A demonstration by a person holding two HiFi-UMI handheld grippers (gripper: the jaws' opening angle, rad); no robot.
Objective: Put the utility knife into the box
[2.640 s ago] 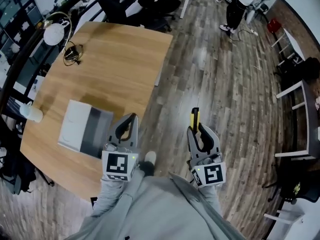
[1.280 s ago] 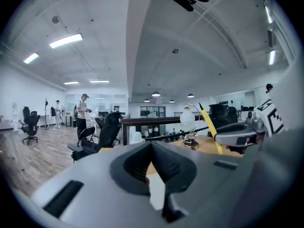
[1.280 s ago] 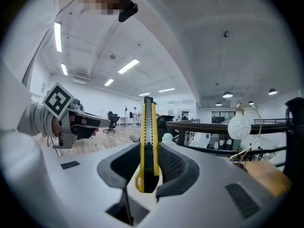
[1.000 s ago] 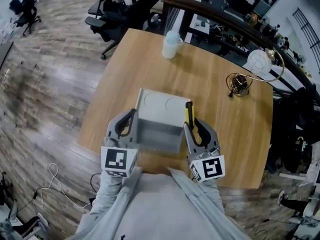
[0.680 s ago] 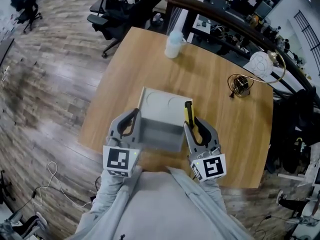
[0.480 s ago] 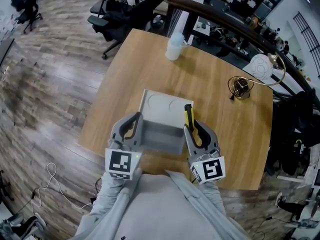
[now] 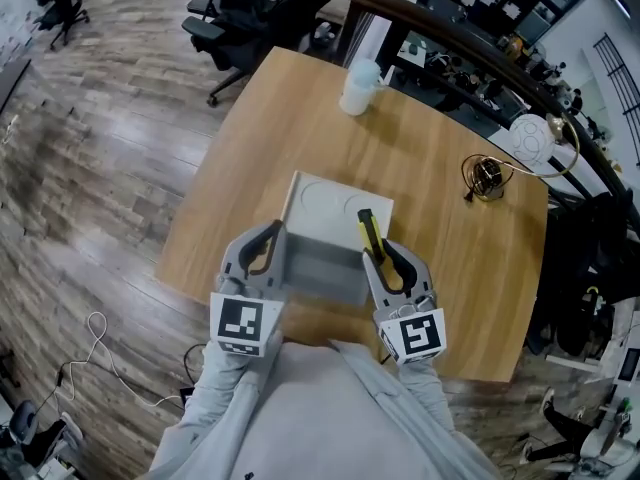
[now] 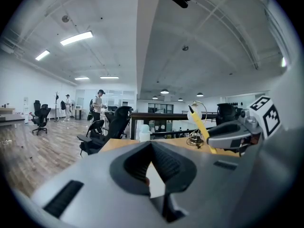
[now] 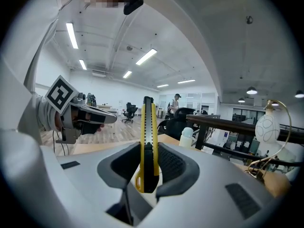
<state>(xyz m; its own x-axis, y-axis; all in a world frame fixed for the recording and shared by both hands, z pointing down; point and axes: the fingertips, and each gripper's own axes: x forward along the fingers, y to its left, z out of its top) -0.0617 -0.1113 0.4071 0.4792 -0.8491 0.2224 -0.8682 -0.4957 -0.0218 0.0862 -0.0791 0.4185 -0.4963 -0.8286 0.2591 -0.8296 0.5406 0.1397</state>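
The yellow utility knife (image 7: 367, 231) stands upright between the jaws of my right gripper (image 7: 386, 255), which is shut on its lower half. In the right gripper view the utility knife (image 9: 147, 127) points away from me, clamped by both pads. It hangs over the right side of the open grey box (image 7: 318, 280), whose white lid (image 7: 333, 200) lies flat behind it. My left gripper (image 7: 266, 236) is at the box's left side with its fingertips together and nothing in them. In the left gripper view the jaws meet at the tip of that gripper (image 8: 151, 145).
The box sits near the front edge of a wooden table (image 7: 250, 158). A white bottle (image 7: 360, 88) stands at the far edge. A wire object (image 7: 485, 178) and a round white lamp (image 7: 532, 140) are at the far right. Office chairs (image 7: 225, 13) stand beyond the table.
The person has turned from the floor to face the table. Over the last second the right gripper has carried the knife slightly left, further over the box. The left gripper has held its place.
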